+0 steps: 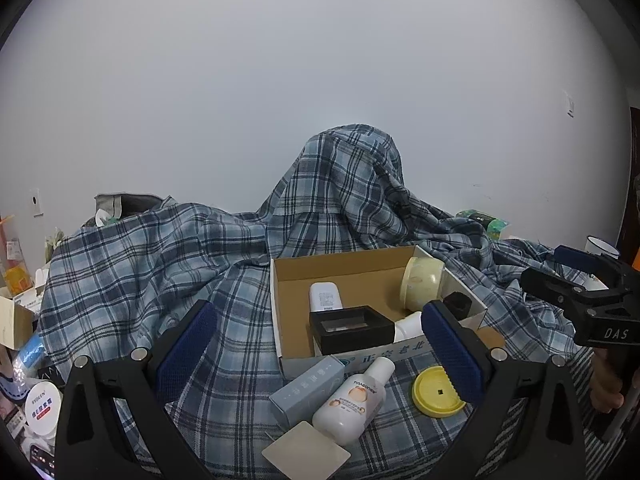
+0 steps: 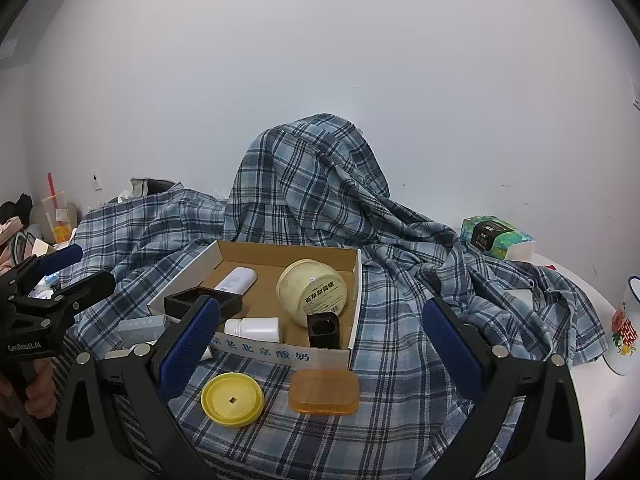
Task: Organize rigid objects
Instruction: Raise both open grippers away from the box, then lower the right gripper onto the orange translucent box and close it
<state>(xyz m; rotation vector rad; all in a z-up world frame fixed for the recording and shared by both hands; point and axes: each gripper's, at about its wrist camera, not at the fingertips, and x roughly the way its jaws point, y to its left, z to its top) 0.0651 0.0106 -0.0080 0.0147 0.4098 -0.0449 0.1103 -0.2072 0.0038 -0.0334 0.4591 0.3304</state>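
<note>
An open cardboard box [image 1: 288, 280] lies on the plaid cloth. It holds a cream jar [image 1: 420, 284] on its side, a white bottle [image 1: 326, 296], a black square case [image 1: 352, 328] and a small black holder [image 1: 458, 304]. In front of the box lie a grey-blue carton [image 1: 306, 388], a white lotion bottle [image 1: 352, 400], a yellow lid [image 1: 436, 392] and a beige square card [image 1: 306, 452]. My left gripper [image 1: 320, 344] hovers open and empty above these. My right gripper [image 2: 320, 340] is open and empty over the yellow lid [image 2: 232, 400] and an orange case [image 2: 324, 392].
The plaid cloth [image 2: 320, 184] rises in a tall hump behind the box. A tissue pack [image 2: 496, 238] and an enamel mug [image 2: 628, 332] stand on the white table at the right. Jars and packets [image 1: 40, 404] crowd the left edge. A hand [image 1: 606, 384] holds the right gripper's handle.
</note>
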